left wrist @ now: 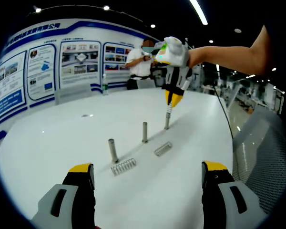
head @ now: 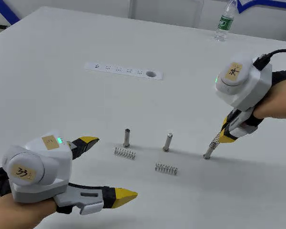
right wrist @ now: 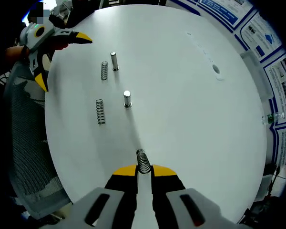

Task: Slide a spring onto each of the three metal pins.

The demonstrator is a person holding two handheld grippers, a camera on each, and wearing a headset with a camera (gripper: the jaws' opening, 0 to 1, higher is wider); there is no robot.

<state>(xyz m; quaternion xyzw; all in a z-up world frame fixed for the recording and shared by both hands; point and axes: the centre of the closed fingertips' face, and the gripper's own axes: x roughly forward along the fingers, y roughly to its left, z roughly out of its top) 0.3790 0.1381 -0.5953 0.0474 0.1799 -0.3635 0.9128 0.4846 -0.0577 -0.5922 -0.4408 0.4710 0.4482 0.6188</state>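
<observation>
Left gripper (head: 110, 168): jaws wide apart and empty, held low near the work, likely ready for the next spring.
Left spring (head: 124, 152): lies flat just in front of the bare left pin (head: 127, 137).
Middle spring (head: 166, 168): lies flat in front of the bare middle pin (head: 168, 142).
Right gripper (head: 225, 135): pinched on the held spring (right wrist: 143, 162), angled down so the spring's end meets the top of the right pin (head: 209, 152).

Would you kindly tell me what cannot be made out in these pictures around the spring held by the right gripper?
Right gripper view: the held spring and the right gripper cover the third pin, so how far the spring is on it cannot be told.
Head view: the spring's upper end is hidden between the gripper's tips.
Head view: the bottle has a label too small to read.
</observation>
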